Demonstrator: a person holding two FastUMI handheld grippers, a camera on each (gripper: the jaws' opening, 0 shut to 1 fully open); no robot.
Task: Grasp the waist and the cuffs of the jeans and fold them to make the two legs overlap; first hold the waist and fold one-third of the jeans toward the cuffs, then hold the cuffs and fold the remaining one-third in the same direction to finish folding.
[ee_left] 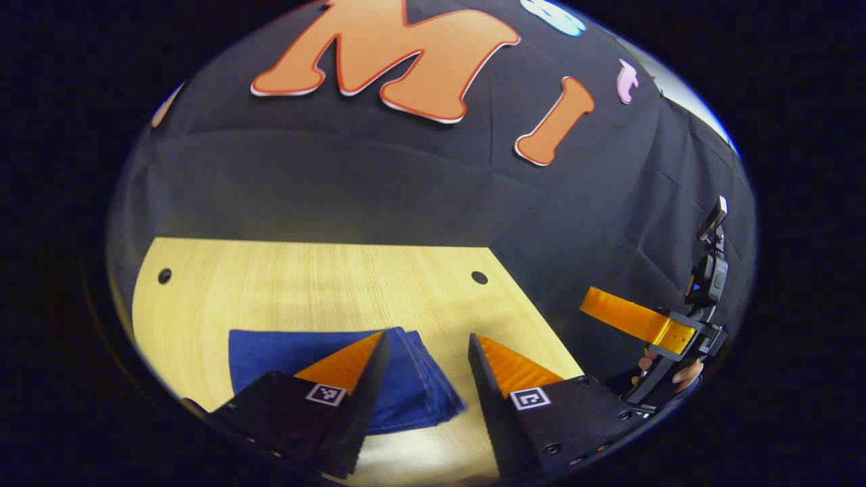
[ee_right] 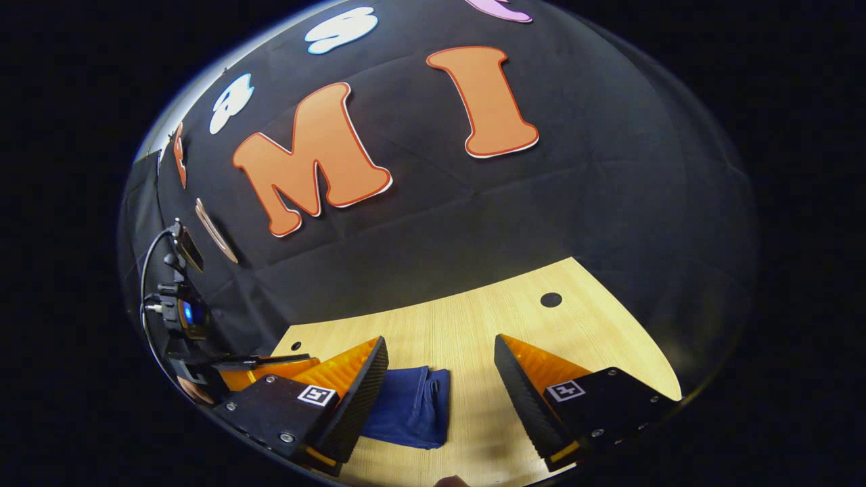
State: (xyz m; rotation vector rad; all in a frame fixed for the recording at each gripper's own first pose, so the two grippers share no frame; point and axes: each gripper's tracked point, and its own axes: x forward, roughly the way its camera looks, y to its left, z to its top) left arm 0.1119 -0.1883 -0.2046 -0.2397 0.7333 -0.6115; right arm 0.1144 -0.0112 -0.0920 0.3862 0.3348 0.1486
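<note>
The blue jeans (ee_left: 304, 358) lie folded into a compact stack on the wooden table (ee_left: 304, 277), layered edges at the right end. My left gripper (ee_left: 427, 336) hovers open above the stack's right end, nothing between its fingers. Off the table's right side in the left gripper view, the right gripper (ee_left: 649, 325) hangs in a hand. In the right gripper view the folded jeans (ee_right: 413, 406) rest low and left of centre on the table (ee_right: 487, 318). My right gripper (ee_right: 440, 345) is open above them, holding nothing. The left gripper (ee_right: 270, 368) shows at the far left.
The table has round holes near its far corners (ee_left: 480, 277) (ee_left: 164, 275) (ee_right: 551, 299). The black cloth wall (ee_left: 406, 189) rises right behind the table's far edge. Bare wood stretches beyond the jeans toward that wall.
</note>
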